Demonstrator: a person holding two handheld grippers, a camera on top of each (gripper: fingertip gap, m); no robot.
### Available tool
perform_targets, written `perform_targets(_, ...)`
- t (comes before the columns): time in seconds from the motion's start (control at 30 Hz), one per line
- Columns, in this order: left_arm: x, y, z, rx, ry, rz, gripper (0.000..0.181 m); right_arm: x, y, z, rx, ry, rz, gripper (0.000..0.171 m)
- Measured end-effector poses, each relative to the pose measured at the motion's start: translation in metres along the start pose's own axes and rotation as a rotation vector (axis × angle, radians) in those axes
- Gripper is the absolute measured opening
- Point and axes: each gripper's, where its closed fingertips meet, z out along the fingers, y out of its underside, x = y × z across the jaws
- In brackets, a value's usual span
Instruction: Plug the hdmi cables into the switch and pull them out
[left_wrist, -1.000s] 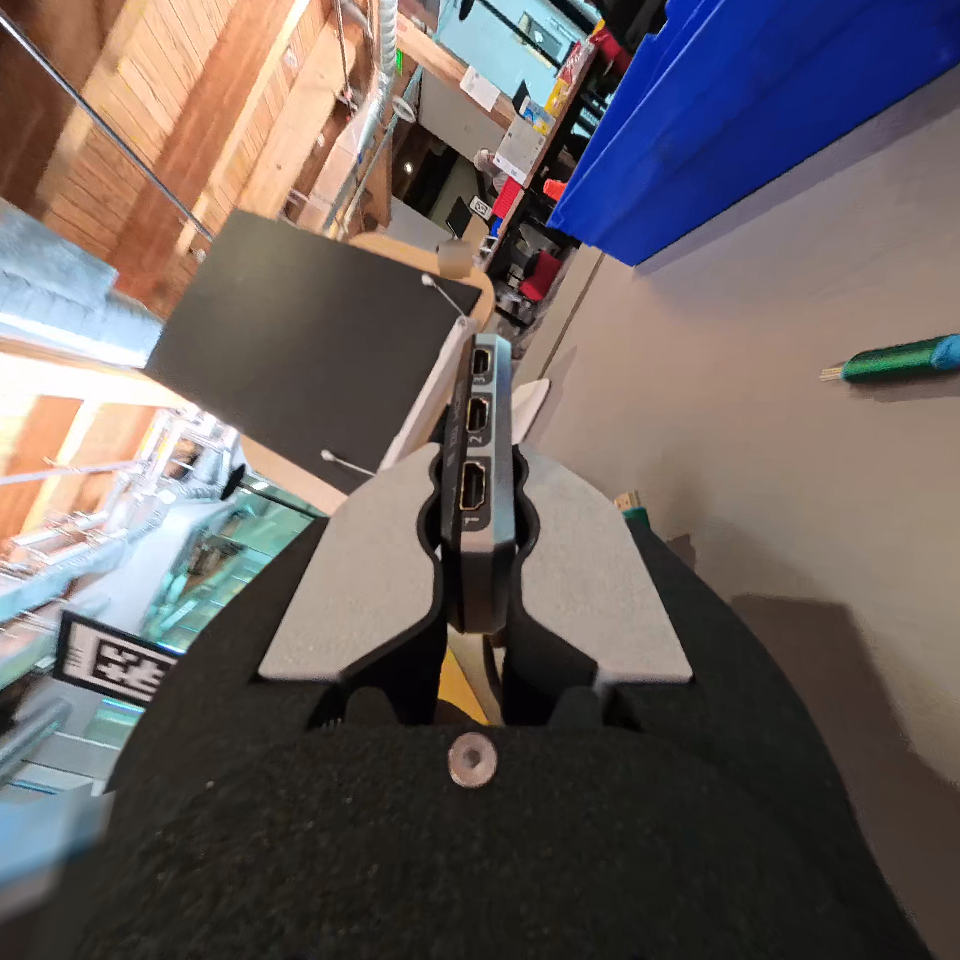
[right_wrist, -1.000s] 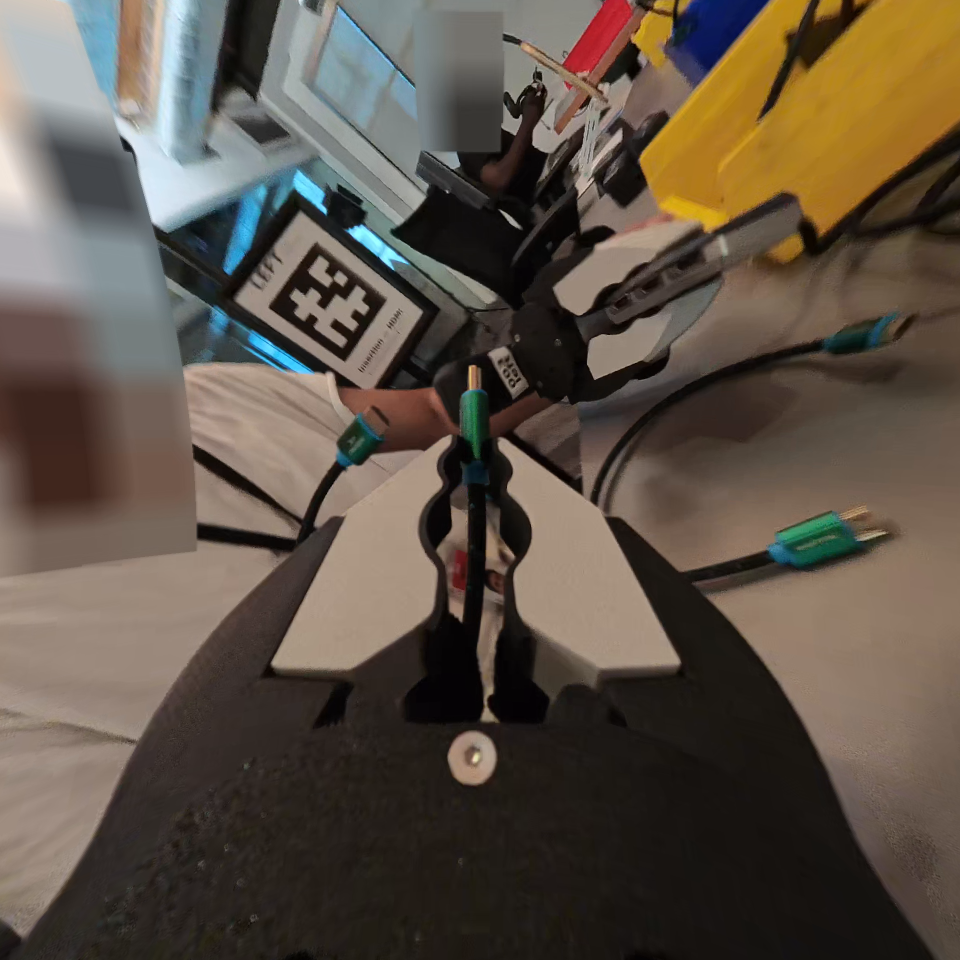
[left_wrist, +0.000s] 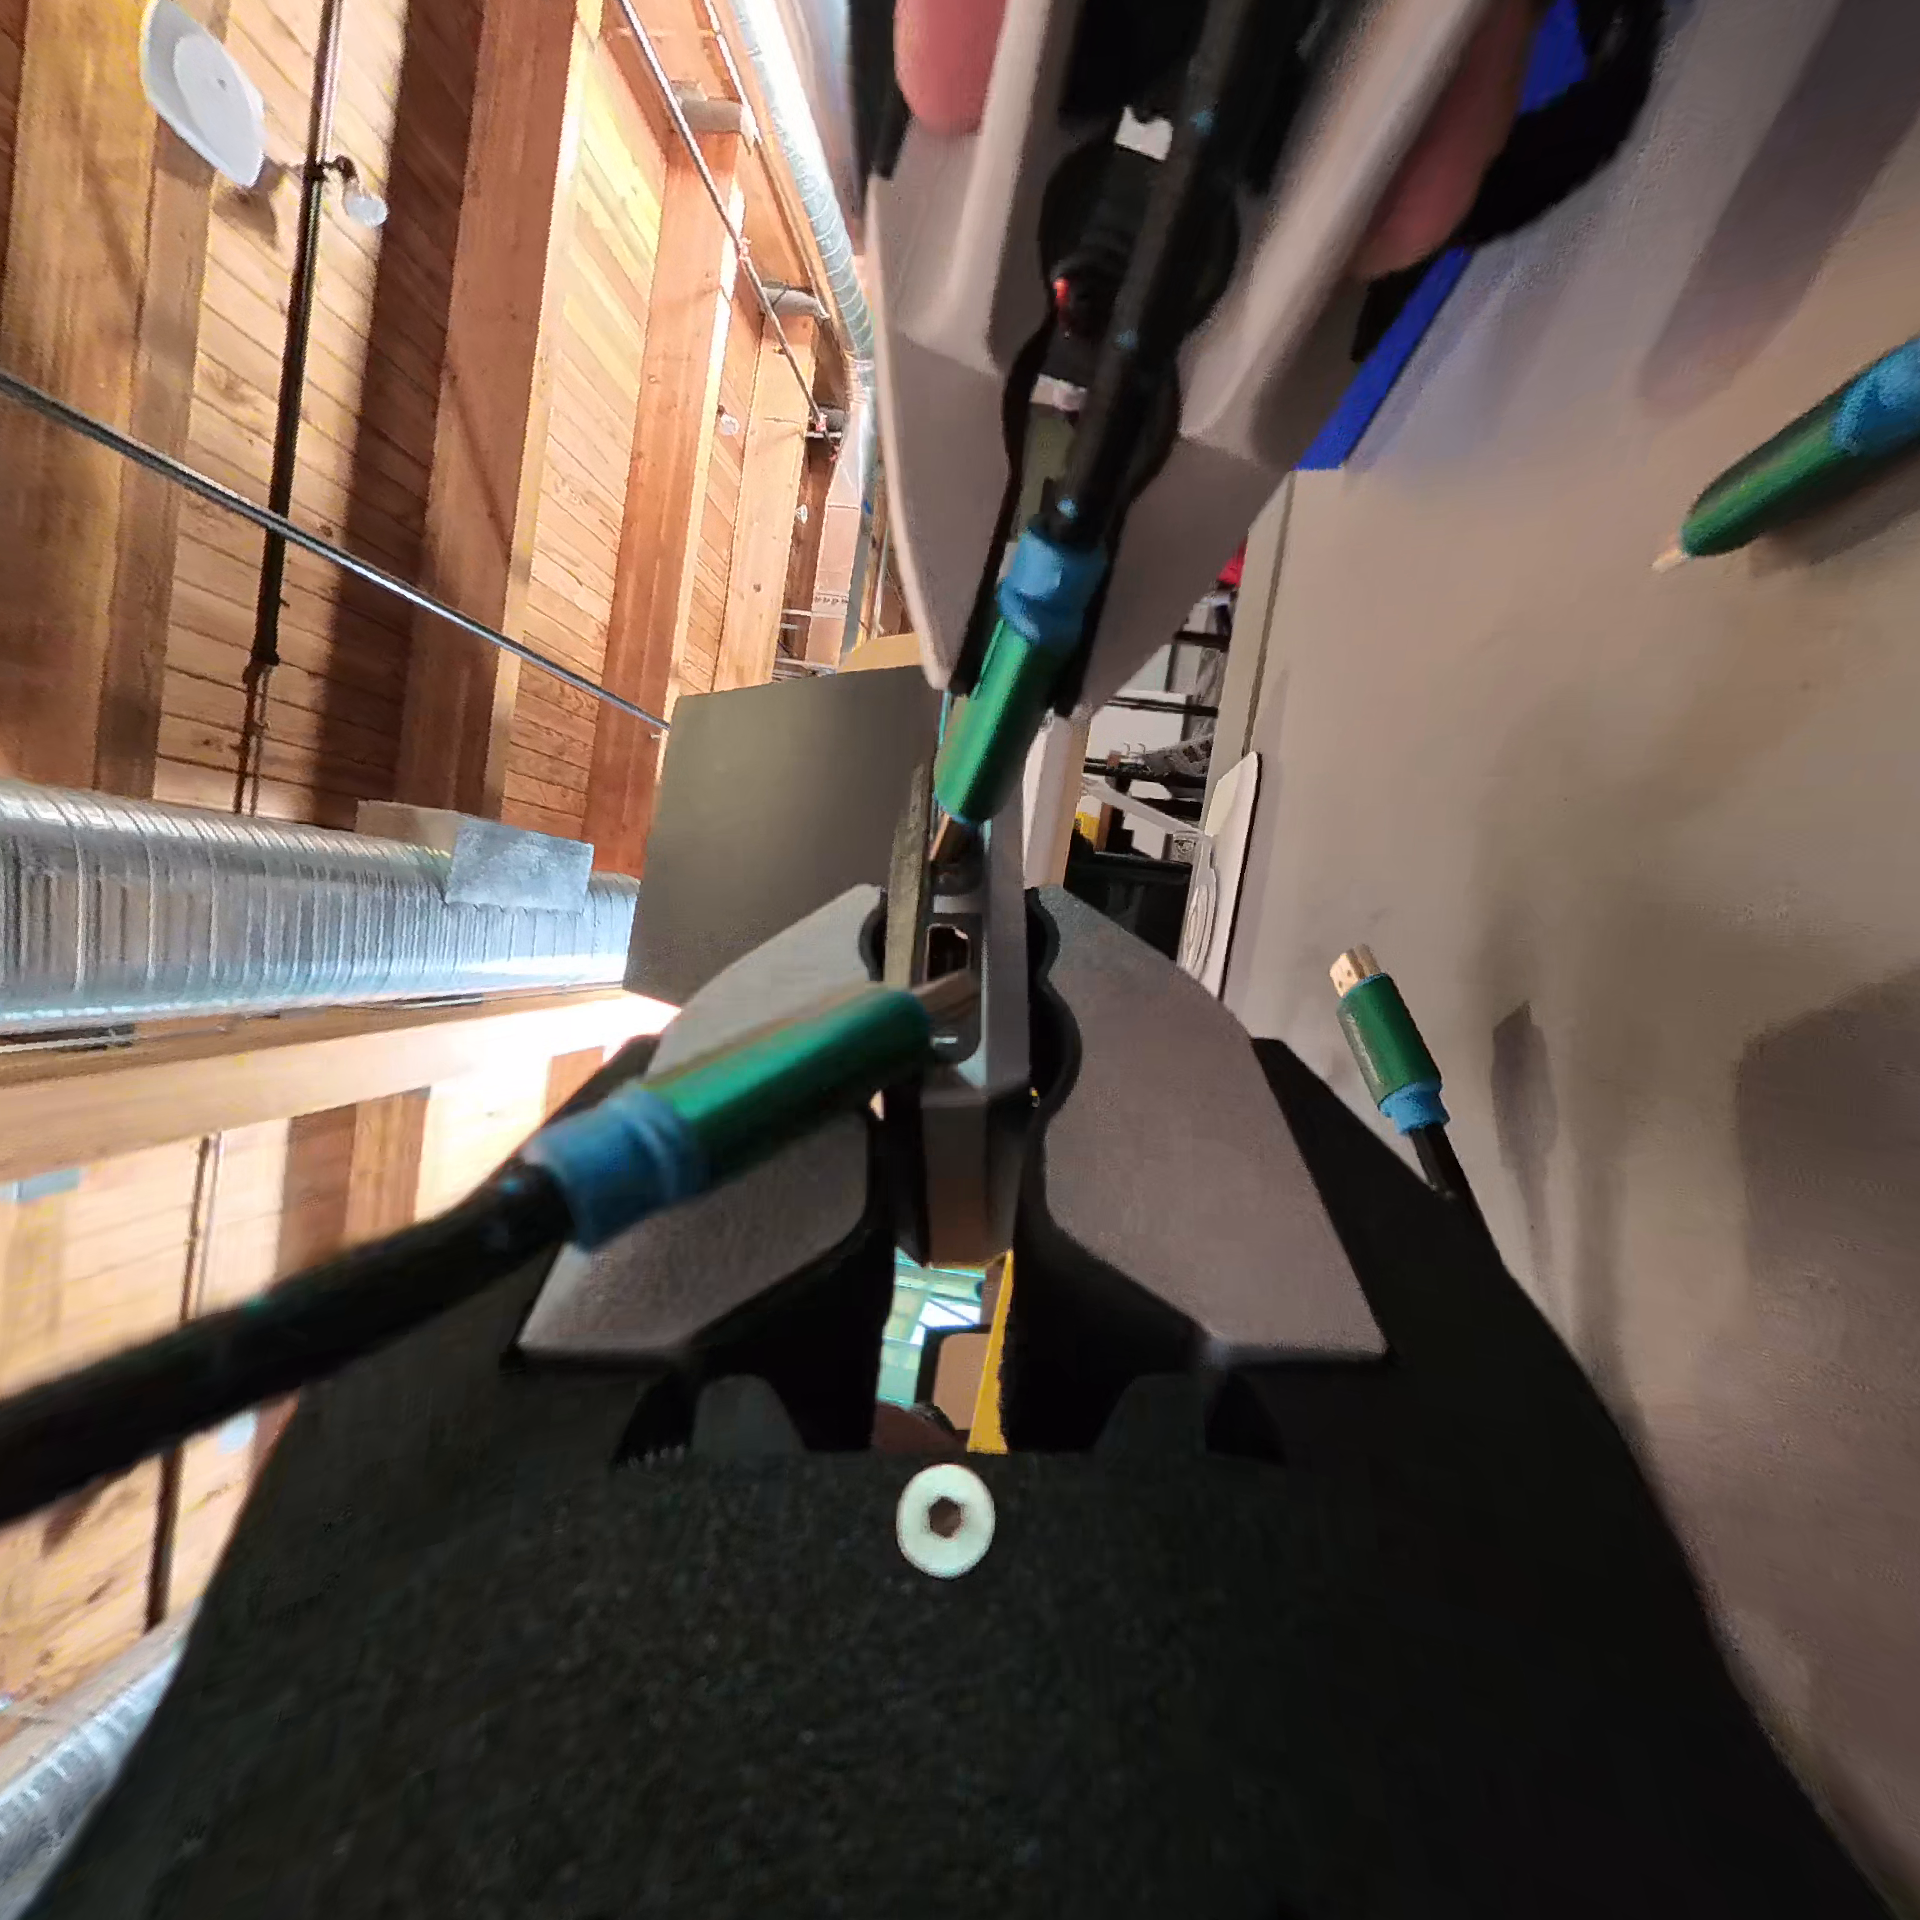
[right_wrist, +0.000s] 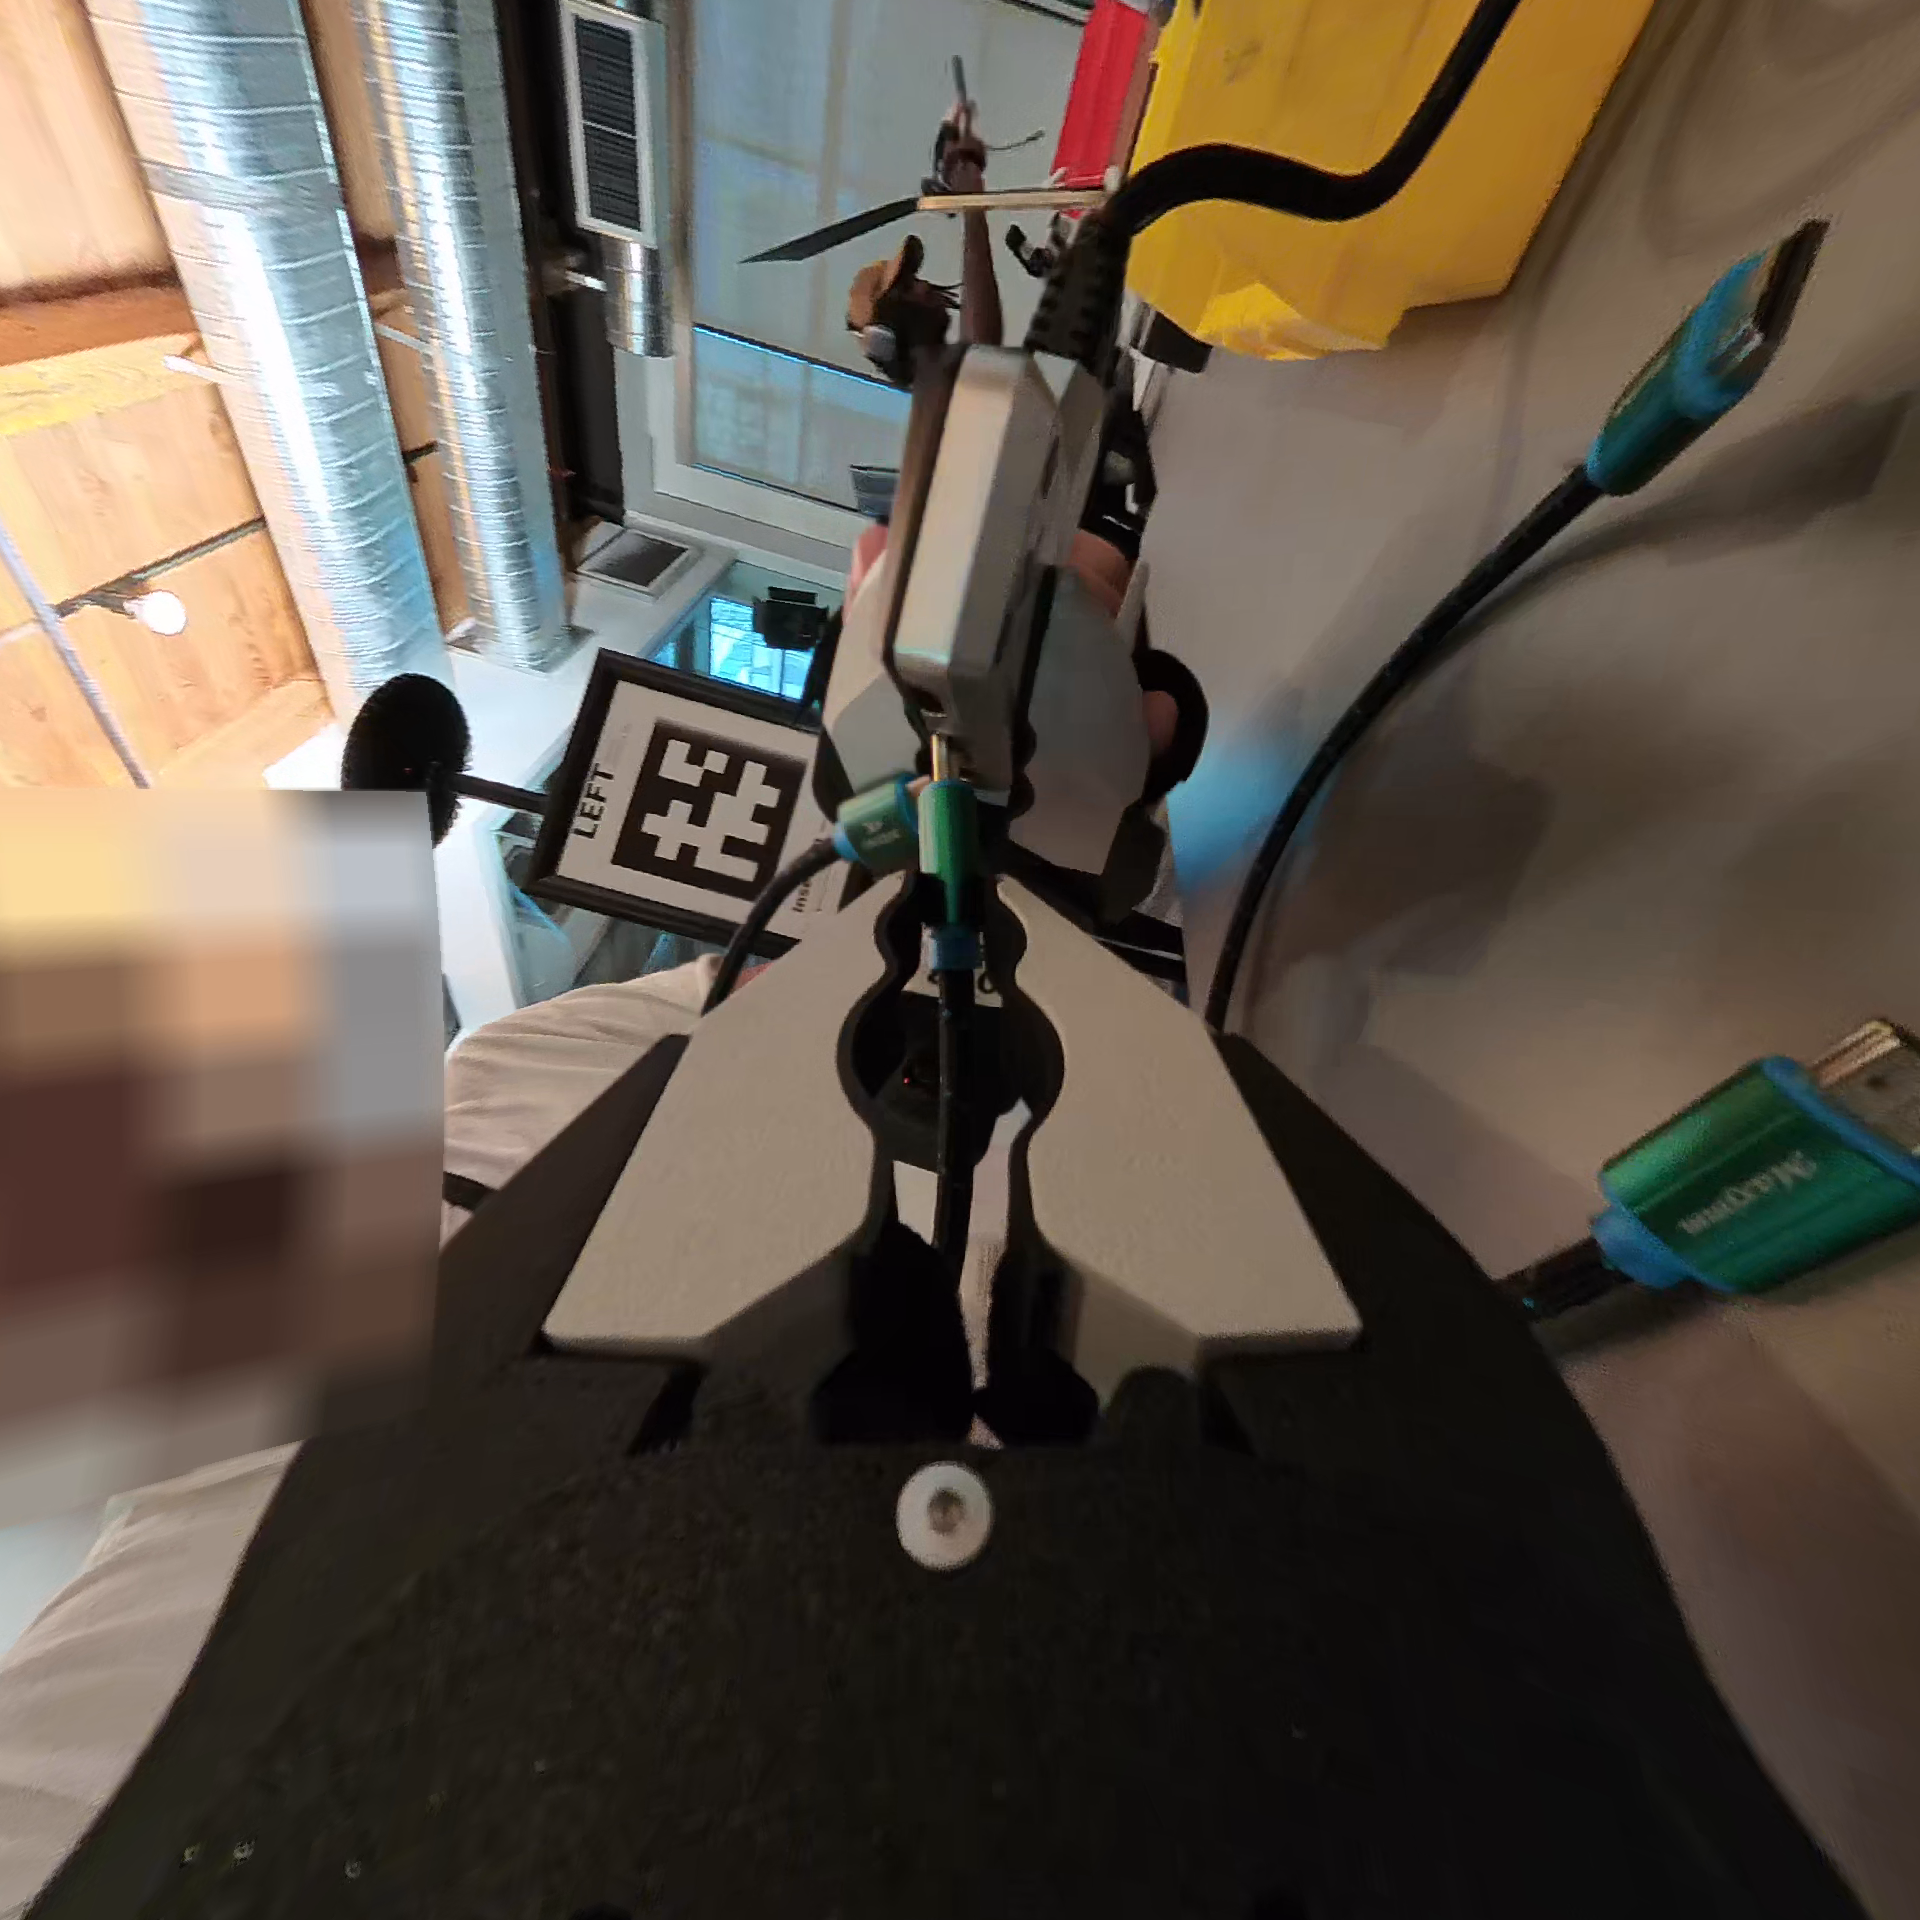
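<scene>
The left gripper (left_wrist: 951, 1049) is clamped on the grey switch (left_wrist: 961, 1122), held edge-on above the table (left_wrist: 1558, 727). The right gripper (right_wrist: 951, 914) pinches a green HDMI plug (right_wrist: 945, 836), its gold tip at a switch port; another plug (left_wrist: 790, 1060) sits in the nearest port, and two loose plugs (right_wrist: 1766, 1184) lie near the table's edge

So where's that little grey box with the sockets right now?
The grey box is clamped in the left gripper, held up off the table, with one green plug at its nearest socket and another arriving from the right gripper.
</scene>
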Motion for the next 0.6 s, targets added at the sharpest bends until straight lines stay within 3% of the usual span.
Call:
perform_targets(0.17,0.004,0.000,0.001,-0.009,0.009,0.077,0.022,0.006,-0.001,-0.004,0.015,0.070,-0.014,0.010)
perform_targets(0.6,0.012,0.003,-0.001,-0.009,0.059,0.179,0.021,0.013,-0.003,0.000,0.048,0.038,0.058,0.009)
